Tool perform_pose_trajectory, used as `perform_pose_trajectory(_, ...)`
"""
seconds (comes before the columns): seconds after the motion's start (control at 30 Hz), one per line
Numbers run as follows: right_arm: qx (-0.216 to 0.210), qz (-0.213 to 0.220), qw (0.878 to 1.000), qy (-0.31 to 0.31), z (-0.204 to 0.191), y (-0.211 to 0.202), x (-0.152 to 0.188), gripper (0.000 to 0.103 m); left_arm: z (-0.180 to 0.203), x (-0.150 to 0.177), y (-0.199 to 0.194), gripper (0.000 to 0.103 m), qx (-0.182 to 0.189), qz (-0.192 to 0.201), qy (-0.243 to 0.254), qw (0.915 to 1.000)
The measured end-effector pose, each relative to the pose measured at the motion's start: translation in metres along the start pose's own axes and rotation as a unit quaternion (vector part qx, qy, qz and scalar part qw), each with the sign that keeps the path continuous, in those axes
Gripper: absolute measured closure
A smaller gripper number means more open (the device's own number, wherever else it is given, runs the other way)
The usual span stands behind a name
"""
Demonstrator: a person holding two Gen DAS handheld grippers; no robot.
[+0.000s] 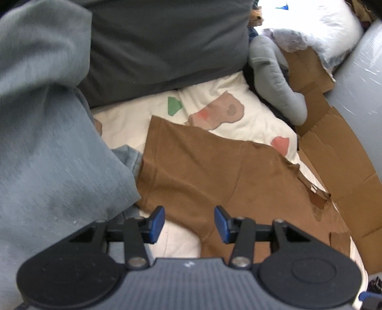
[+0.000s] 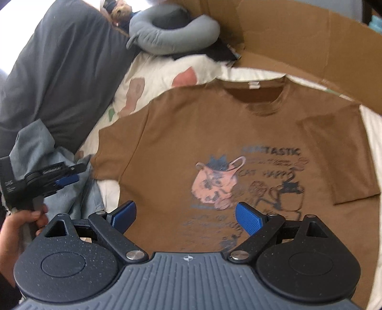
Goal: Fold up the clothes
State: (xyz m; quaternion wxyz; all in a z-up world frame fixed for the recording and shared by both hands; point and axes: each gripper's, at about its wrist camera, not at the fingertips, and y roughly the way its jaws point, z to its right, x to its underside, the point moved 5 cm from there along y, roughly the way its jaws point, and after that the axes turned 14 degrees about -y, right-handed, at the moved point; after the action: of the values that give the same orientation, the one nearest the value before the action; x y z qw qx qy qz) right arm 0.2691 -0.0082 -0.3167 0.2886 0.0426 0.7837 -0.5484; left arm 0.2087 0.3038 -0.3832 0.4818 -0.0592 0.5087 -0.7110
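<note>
A brown T-shirt [image 2: 214, 133] with a pink cat print lies flat, front up, on a white patterned bedspread [image 2: 155, 74], collar at the far side. My right gripper [image 2: 186, 217] is open and empty, hovering over the shirt's lower front. My left gripper [image 1: 189, 223] is open and empty above the shirt's left sleeve and side edge [image 1: 203, 167]. It also shows at the left of the right wrist view [image 2: 66, 178], held by a hand. A grey-blue garment [image 1: 47, 131] lies bunched at the left.
A dark grey cushion [image 1: 167, 43] lies along the far side. A grey neck pillow [image 2: 172, 35] and a small plush toy [image 2: 120, 9] sit at the back. Flattened cardboard [image 2: 298, 40] runs along the right of the bed. A white plastic bag [image 1: 322, 28] is beyond.
</note>
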Motion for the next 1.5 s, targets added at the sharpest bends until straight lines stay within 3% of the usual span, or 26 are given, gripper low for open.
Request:
perform_pose_trajectory(0.33, -0.018, -0.018, 0.998, -0.049, -0.031, 0.027, 0.001, 0.01, -0.019, 0.013, 0.032, 0.054, 0.005, 0.019, -0.056, 0.9982)
perform_pose_trajectory(0.63, -0.026, -0.038, 0.998, -0.033, -0.031, 0.04, 0.014, 0.01, -0.049, 0.03, 0.053, 0.054, 0.007, 0.041, -0.148, 0.9881)
perform_pose_trajectory(1.13, -0.032, -0.04, 0.998, -0.027, -0.041, 0.047, 0.016, 0.014, -0.051, 0.016, 0.066, 0.054, 0.015, 0.122, -0.172, 0.9773)
perform_pose_trajectory(1.17, -0.032, -0.037, 0.998, -0.026, -0.042, 0.046, 0.014, 0.019, -0.05, 0.016, 0.065, 0.057, 0.015, 0.128, -0.169, 0.9772)
perform_pose_trajectory(1.33, -0.038, -0.019, 0.999, -0.015, -0.043, 0.039, 0.003, 0.02, -0.041, 0.017, 0.062, 0.068, 0.004, 0.143, -0.111, 0.9834)
perform_pose_trajectory(1.4, -0.039, -0.017, 0.999, -0.016, -0.045, 0.04, 0.001, 0.022, -0.044, 0.016, 0.061, 0.077, 0.009, 0.143, -0.122, 0.9822)
perform_pose_trajectory(1.47, -0.043, -0.021, 0.999, -0.014, -0.046, 0.044, 0.002, 0.025, -0.043, 0.014, 0.057, 0.096, 0.01, 0.146, -0.117, 0.9823)
perform_pose_trajectory(1.5, -0.044, -0.024, 0.999, -0.014, -0.046, 0.048, 0.002, 0.027, -0.04, 0.013, 0.054, 0.096, 0.016, 0.149, -0.113, 0.9822)
